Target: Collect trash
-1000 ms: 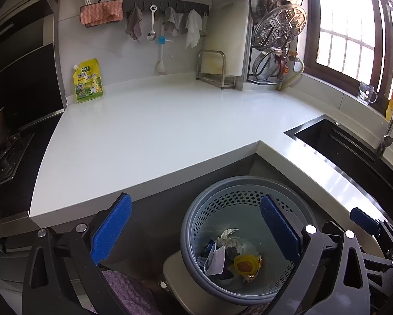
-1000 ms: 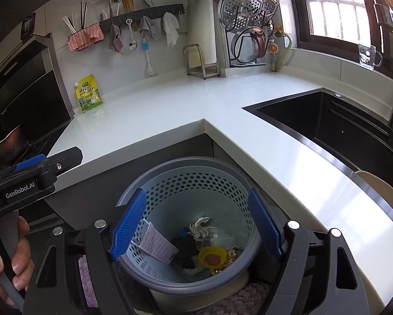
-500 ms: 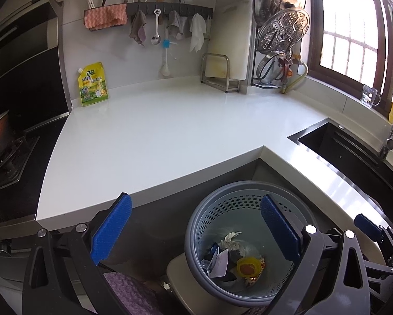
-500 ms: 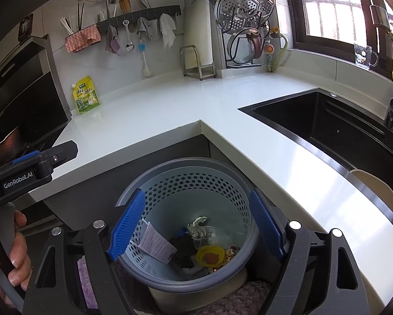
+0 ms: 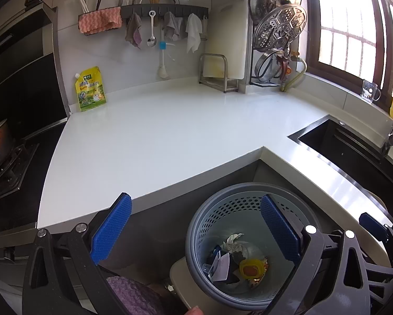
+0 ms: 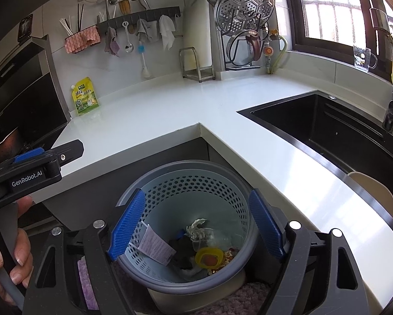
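While both hands hover over the corner of the kitchen, each claw stands released with nothing between its blue pads. The left claw (image 5: 195, 228) hangs at the desk's edge, its right pad over the rim of the bin (image 5: 196, 262). The right claw (image 6: 196, 225) is centred above the same bin (image 6: 133, 270), one pad at 9 o'clock and the other at 3 o'clock of the opening, neither visibly touching it.

The trash (image 6: 196, 246) lies at the bottom of the perforated bin: a printed slip against the wall at 8 o'clock, crumpled clear plastic near the centre, a yellow-rimmed lid or cup toward 5 o'clock. It sits well below the right claw and directly beneath the gap between the pads, which fits a drop position. From the left claw it lies toward 4 o'clock.

The desk (image 5: 157, 136) carries no loose litter; a yellow pouch (image 5: 90, 89) stands against the wall at 11 o'clock, apparently a stored product, not waste. In my judgement, collection is complete or nearly so. The bin sits on the floor in the desk's inner corner, within reach of both hands.
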### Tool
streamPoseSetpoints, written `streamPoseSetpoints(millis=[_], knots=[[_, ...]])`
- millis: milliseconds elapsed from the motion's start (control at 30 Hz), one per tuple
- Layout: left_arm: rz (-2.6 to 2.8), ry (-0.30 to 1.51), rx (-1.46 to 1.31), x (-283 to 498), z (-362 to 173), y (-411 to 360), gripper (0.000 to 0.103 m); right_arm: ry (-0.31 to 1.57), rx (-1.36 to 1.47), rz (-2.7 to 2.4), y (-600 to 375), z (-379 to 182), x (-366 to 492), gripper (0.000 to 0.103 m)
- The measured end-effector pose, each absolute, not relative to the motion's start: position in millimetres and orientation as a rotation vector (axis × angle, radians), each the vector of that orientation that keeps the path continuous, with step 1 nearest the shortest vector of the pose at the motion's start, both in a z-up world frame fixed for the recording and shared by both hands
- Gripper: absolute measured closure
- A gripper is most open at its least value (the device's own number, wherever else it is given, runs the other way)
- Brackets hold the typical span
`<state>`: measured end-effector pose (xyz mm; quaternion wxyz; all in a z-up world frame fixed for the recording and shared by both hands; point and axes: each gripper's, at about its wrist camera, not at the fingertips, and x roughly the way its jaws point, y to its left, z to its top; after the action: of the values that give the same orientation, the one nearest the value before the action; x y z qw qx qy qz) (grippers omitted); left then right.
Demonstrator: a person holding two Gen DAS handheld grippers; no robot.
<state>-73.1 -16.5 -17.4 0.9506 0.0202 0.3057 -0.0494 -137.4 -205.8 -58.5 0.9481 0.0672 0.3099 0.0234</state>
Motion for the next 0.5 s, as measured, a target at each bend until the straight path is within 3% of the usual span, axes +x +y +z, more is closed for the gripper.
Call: streamPoseSetpoints(millis=[500], knots=[[-0.104,0.634,0.025,-71.0,-18.8,-16.2,0.006,0.632,0.132,0.047,-205.2,-58.3,-137.1,0.025]])
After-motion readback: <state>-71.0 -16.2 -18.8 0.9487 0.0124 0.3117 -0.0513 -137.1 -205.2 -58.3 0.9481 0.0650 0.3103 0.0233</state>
